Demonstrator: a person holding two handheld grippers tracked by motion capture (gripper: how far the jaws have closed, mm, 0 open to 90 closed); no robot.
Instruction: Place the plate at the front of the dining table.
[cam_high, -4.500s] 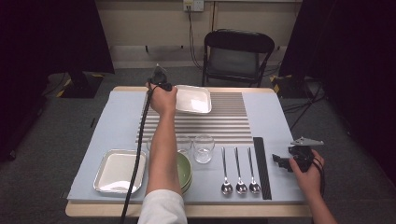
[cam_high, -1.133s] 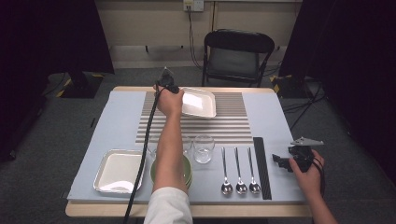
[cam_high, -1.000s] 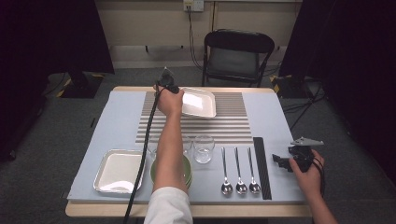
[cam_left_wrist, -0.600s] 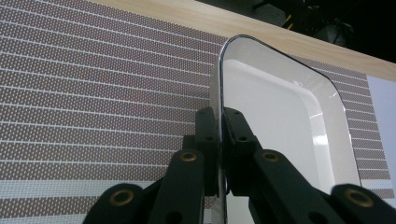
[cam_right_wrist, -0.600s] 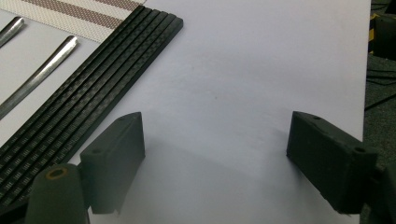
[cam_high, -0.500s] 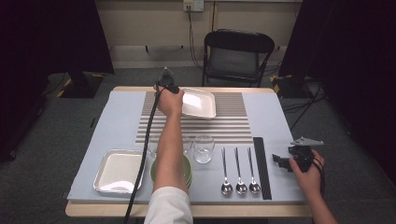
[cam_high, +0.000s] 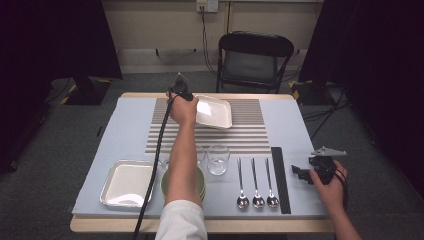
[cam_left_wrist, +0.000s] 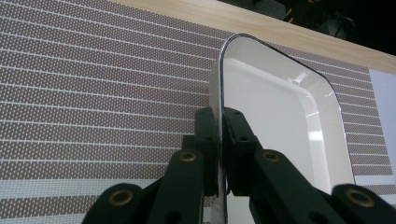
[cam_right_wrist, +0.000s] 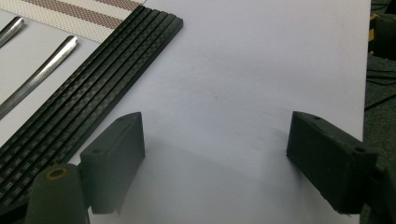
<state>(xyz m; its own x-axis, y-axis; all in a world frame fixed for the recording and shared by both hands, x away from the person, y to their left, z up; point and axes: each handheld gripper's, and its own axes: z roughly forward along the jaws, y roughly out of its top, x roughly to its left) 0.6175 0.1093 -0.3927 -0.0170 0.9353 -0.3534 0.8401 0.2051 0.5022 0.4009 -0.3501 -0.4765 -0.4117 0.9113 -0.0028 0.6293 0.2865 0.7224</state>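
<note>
While desk (cam_high: 125, 125) carries striped mat (cam_high: 250, 135), white tray (cam_high: 215, 111) sits tilted on mat's far part, rim pinched between jaws of left gripper (cam_left_wrist: 221, 122). Right gripper (cam_right_wrist: 215, 140) wide, empty, over bare cloth beside black strip (cam_right_wrist: 88, 98).

The left gripper (cam_high: 181, 92) sits at the far left corner of the striped mat (cam_high: 250, 132), with the white square plate (cam_high: 215, 111) directly to its right on that mat. Nearer the person, a second plate (cam_high: 127, 182), green bowls (cam_high: 200, 182) and a glass (cam_high: 218, 159) stand. Three spoons (cam_high: 256, 185) and a black strip (cam_high: 280, 177) lie left of the right gripper (cam_high: 314, 170).
</note>
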